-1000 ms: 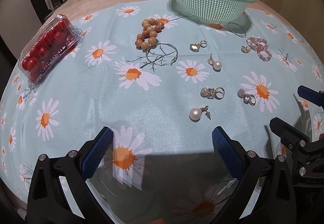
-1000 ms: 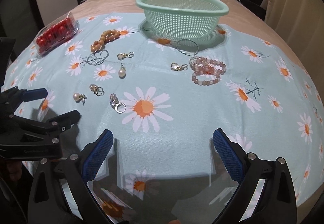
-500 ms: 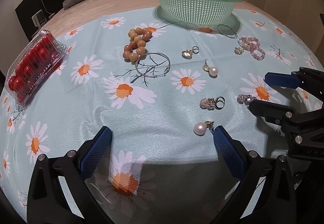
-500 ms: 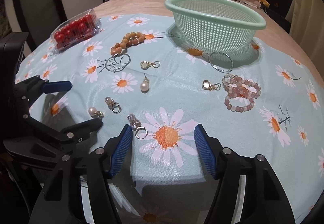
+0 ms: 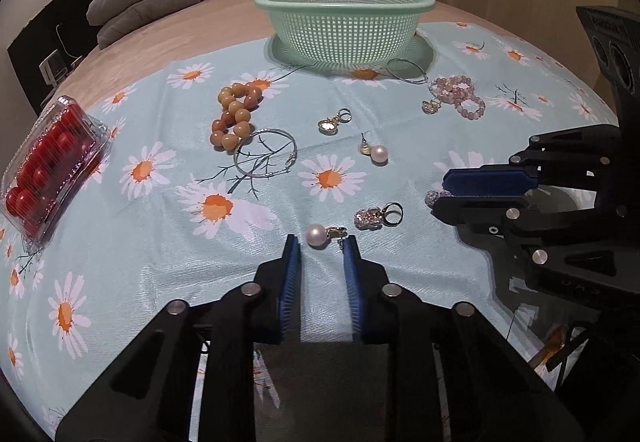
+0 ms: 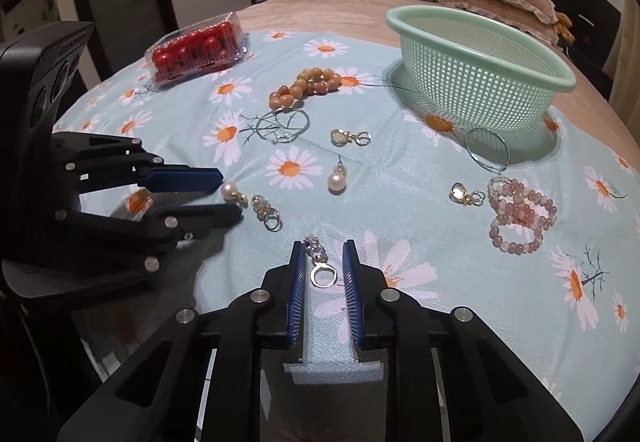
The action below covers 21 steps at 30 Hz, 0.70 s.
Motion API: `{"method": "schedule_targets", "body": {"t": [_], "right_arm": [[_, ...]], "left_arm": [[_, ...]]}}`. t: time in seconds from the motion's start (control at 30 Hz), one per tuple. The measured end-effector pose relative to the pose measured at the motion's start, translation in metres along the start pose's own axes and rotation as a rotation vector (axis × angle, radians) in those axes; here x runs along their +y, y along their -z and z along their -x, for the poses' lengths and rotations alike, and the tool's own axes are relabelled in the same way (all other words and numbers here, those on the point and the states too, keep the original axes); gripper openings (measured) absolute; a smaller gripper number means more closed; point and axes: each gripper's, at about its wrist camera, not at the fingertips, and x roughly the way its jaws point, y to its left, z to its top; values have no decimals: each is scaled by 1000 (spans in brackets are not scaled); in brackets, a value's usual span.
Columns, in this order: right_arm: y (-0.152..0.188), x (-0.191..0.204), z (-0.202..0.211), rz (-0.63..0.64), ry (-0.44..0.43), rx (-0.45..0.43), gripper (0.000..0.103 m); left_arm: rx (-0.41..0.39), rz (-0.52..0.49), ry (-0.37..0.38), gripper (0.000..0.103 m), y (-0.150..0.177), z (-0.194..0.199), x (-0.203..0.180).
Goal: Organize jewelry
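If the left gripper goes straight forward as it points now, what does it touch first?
Most likely the pearl earring: it lies on the cloth just ahead of the left gripper, between the part-open fingertips. The crystal earring lies further on, a little to the right. Depth is uncertain in the fisheye view.

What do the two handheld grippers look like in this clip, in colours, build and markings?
Both the left gripper and the right gripper are matte black plastic linkages joined with round silver rivets. Each finger carries a flat, ribbed blue pad. Seen from the other side, each gripper carries a black boxy camera housing with two round lenses and small embossed lettering, too small to read. No cables or sleeves show.
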Motion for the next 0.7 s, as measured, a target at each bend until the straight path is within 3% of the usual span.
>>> {"method": "schedule_targets", "body": {"t": [0.1,0.17,0.7], "right_arm": [[0,1,2,-3,-5,3,12],[1,3,4,8,-3,7,12],[14,4,35,-7,14,-9,12]], "left_arm": [[5,21,16,12,0,0,5],[17,25,40,1,0,1,7],[48,52,89,0,-4,7,11]]}}
